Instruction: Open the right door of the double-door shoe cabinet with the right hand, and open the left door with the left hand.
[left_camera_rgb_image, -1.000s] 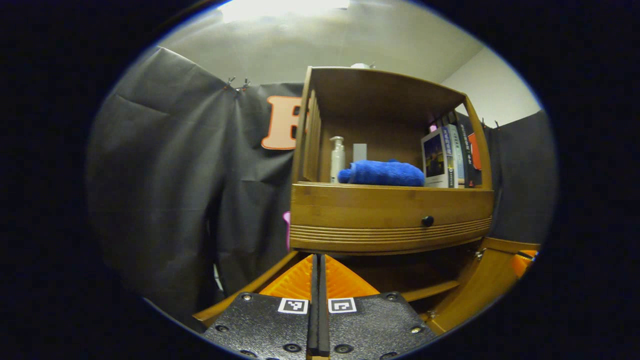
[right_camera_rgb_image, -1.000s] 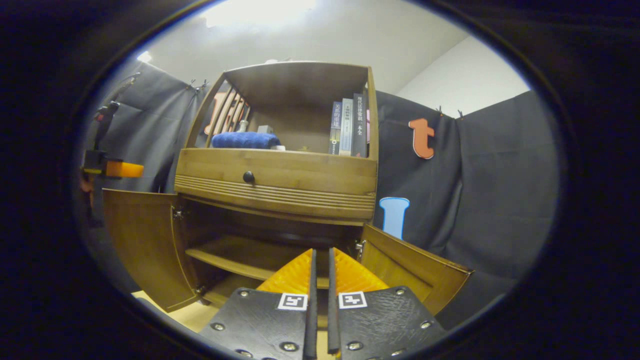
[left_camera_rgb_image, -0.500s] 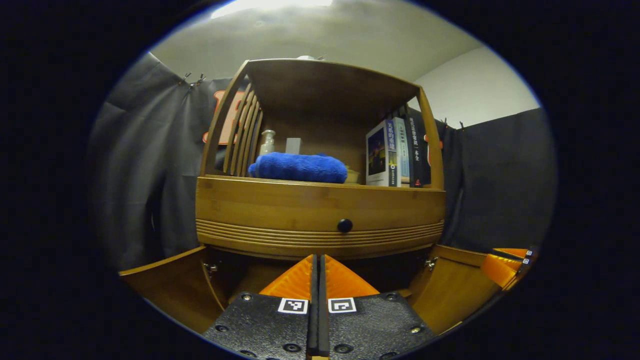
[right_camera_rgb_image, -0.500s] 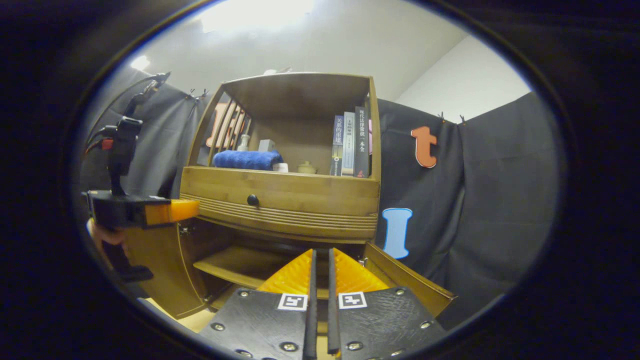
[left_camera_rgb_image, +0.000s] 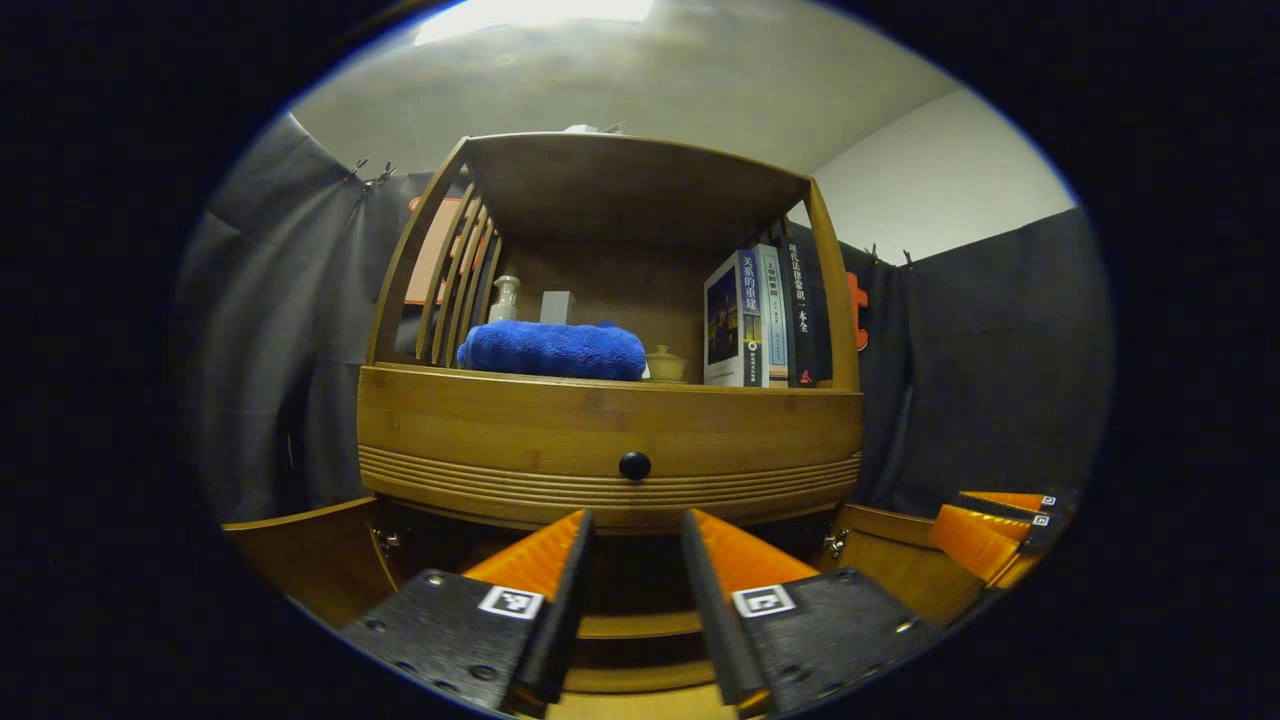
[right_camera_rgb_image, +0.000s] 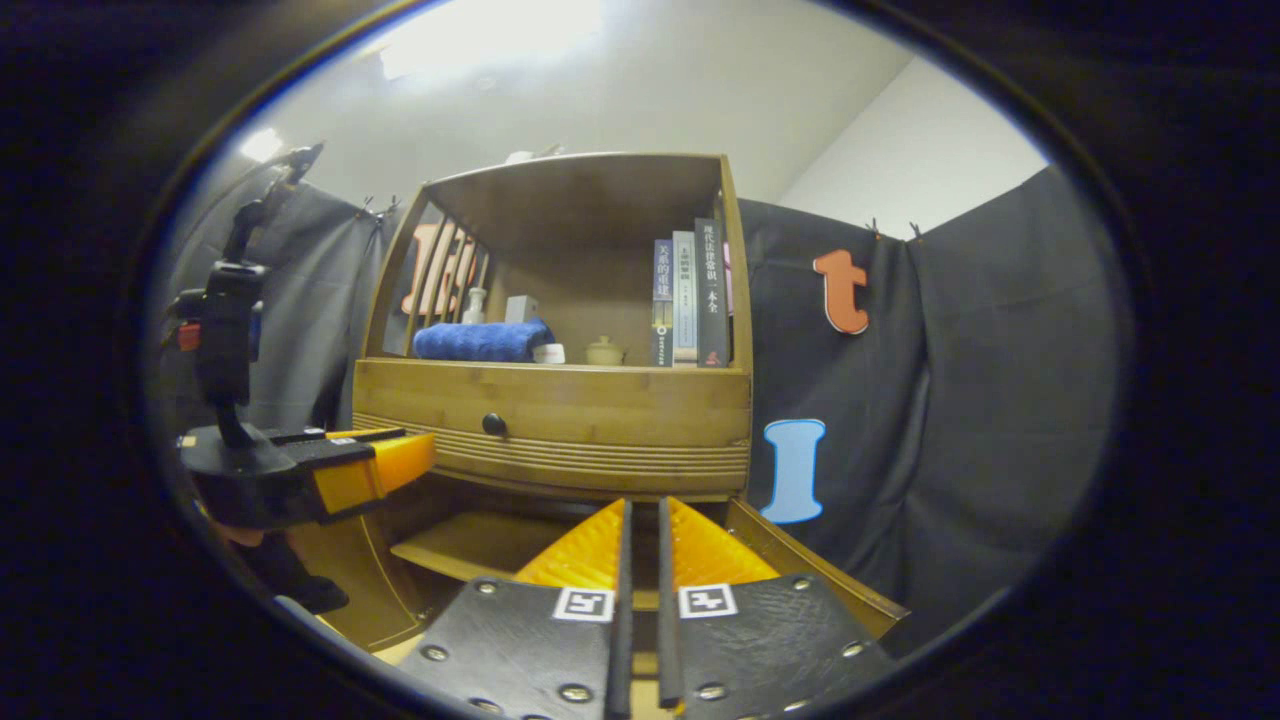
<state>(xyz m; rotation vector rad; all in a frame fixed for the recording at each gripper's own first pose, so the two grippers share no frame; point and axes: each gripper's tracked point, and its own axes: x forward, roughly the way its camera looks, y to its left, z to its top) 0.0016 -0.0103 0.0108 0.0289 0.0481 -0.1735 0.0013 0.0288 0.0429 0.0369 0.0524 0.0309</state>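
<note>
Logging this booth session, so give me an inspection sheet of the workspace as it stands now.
Surface: pale floor under the cabinet.
Job's things: wooden shoe cabinet; left door and right door both swung open.
Clutter: rolled blue towel, upright books, pump bottle on the top shelf.
Grippers: left gripper open, holding nothing; right gripper nearly shut, holding nothing.
Cables: nothing seen.
Surroundings: black cloth wall.

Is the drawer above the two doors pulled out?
No, in the left gripper view the drawer sits flush in the cabinet, its black knob untouched.
</note>
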